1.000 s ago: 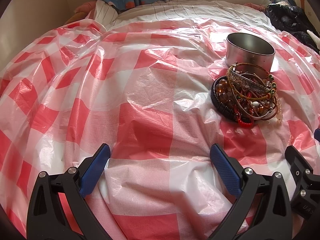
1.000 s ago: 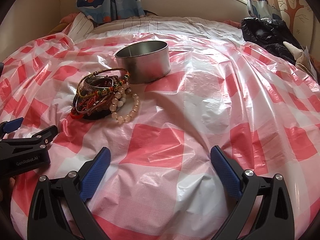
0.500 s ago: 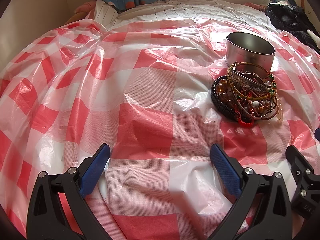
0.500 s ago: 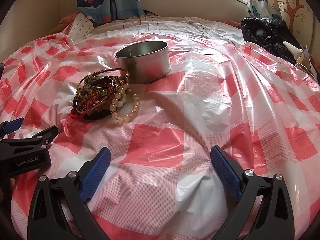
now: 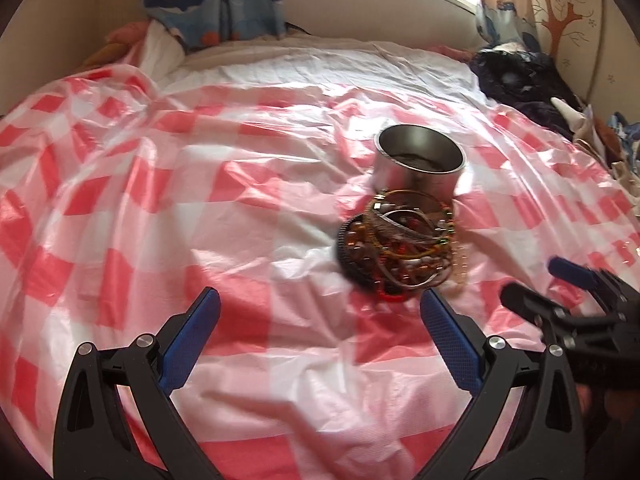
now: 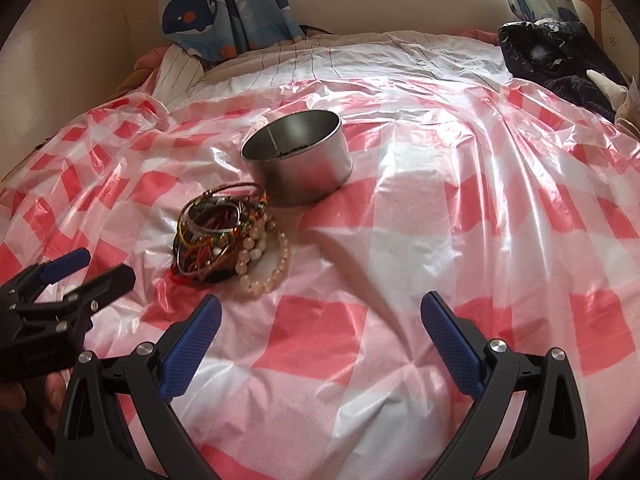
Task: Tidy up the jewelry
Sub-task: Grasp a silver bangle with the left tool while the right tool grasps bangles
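Note:
A pile of bracelets and bangles (image 5: pixel 400 248) lies on the red-and-white checked plastic sheet, just in front of a round metal tin (image 5: pixel 420 166). The pile (image 6: pixel 224 240) and the tin (image 6: pixel 300 164) also show in the right wrist view, with a pale bead bracelet (image 6: pixel 266 262) at the pile's near right. My left gripper (image 5: pixel 320 320) is open and empty, short of the pile and to its left. My right gripper (image 6: pixel 320 324) is open and empty, near the pile and to its right. Each gripper shows in the other's view: right gripper (image 5: pixel 568 292), left gripper (image 6: pixel 76 272).
The checked sheet (image 6: pixel 480 208) covers a bed with a striped white sheet (image 6: pixel 360 56) behind. Dark clothes (image 6: pixel 560 56) are heaped at the back right. A whale-print curtain (image 6: pixel 224 4) hangs at the back wall.
Both grippers have lifted and tilted up, so more of the back wall and window shows. The left gripper has moved closer to the pile. The jewelry and tin have not moved.

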The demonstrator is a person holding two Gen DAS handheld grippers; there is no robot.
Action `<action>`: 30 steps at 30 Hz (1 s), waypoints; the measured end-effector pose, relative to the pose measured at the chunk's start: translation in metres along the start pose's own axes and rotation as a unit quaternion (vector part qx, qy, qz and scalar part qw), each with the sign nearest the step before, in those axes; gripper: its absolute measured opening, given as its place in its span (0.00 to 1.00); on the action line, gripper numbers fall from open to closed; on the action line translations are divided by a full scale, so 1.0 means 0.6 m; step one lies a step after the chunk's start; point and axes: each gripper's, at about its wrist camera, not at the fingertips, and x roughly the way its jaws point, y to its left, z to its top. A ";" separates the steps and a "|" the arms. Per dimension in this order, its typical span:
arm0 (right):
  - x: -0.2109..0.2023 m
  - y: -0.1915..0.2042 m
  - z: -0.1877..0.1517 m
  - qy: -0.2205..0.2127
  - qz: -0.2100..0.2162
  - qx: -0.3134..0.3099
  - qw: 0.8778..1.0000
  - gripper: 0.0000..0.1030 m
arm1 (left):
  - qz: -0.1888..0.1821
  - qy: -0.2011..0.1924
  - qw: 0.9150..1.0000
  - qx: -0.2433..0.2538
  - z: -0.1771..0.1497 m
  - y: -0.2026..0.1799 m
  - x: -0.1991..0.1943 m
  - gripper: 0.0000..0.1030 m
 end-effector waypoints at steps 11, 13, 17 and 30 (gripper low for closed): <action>0.056 0.011 0.095 0.005 0.081 -0.009 0.997 0.76 | 0.014 -0.010 1.000 0.006 0.059 0.020 0.004 0.94; 0.079 0.013 0.103 0.023 0.091 -0.004 0.996 0.68 | 0.023 -0.015 0.999 0.020 0.057 0.016 0.002 0.94; 0.119 0.020 0.107 0.054 0.114 -0.002 0.992 0.25 | 0.028 -0.021 0.998 0.044 0.057 0.006 0.001 0.94; 0.021 -0.045 0.049 0.021 0.143 0.054 0.988 0.08 | -0.044 0.009 0.994 0.095 0.051 -0.054 0.032 0.77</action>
